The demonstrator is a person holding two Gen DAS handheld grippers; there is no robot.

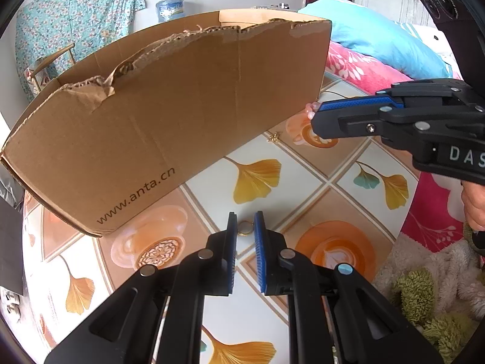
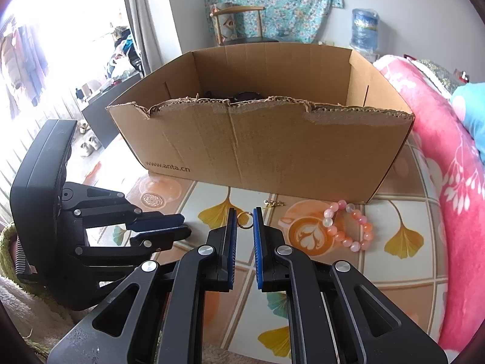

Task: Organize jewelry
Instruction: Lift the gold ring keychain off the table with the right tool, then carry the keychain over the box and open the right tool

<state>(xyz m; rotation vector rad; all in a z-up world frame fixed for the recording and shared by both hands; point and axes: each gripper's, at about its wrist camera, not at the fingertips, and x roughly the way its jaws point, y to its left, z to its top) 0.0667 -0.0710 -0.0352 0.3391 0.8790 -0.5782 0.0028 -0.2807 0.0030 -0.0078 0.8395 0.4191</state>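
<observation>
Both grippers nearly closed over the table, neither holding anything; gold ring lies loose past the fingertips.

Left gripper (image 1: 245, 220): jaws narrow, a small gap between the blue pads, nothing clamped. The gold ring (image 1: 245, 228) lies flat on the patterned tablecloth (image 1: 303, 188), seen through the gap just beyond the tips, apart from the pads. Right gripper (image 2: 245, 215): same narrow gap, empty; in its own view the ring shows between the fingertips but on the cloth beyond them, not pinched. In the left view the right gripper hangs off to the right, above the cloth near the cardboard box (image 2: 272, 145). Pink bead bracelet (image 2: 348, 226) lies to the right of the ring, in front of the box; a small gold chain piece (image 2: 274, 203) lies just by the box's front wall.
</observation>
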